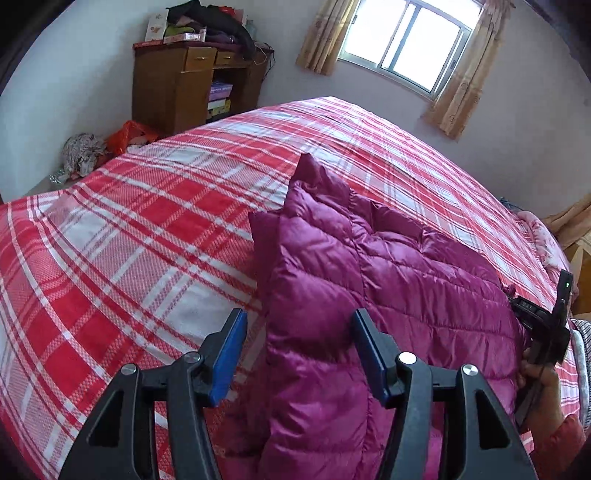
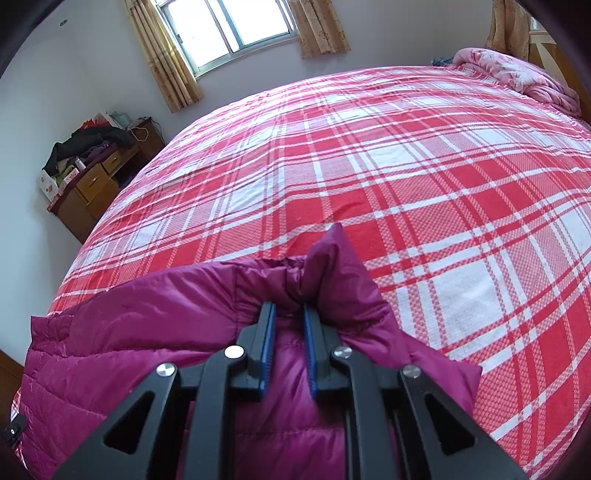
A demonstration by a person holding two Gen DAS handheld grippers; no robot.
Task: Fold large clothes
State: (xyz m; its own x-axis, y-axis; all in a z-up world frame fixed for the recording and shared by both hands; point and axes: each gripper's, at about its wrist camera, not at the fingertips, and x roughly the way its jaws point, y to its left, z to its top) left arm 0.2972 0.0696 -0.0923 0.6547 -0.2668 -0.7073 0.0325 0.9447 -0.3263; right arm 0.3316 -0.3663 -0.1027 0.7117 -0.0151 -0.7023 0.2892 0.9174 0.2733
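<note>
Left wrist view: my left gripper point(image 1: 299, 350) stands open above the magenta quilted down jacket point(image 1: 369, 280), which lies on the red plaid bedspread point(image 1: 129, 229); the pads touch nothing. My right gripper point(image 1: 546, 325) is cut off at the edge.

Right wrist view: my right gripper point(image 2: 289, 325) pinches a bunched fold of the jacket; its hem runs out of frame.

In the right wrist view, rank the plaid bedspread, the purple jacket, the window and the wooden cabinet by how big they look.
1. plaid bedspread
2. purple jacket, though nearness to the camera inflates it
3. and 4. window and wooden cabinet look alike; both are far off, so I leave them unranked.
</note>
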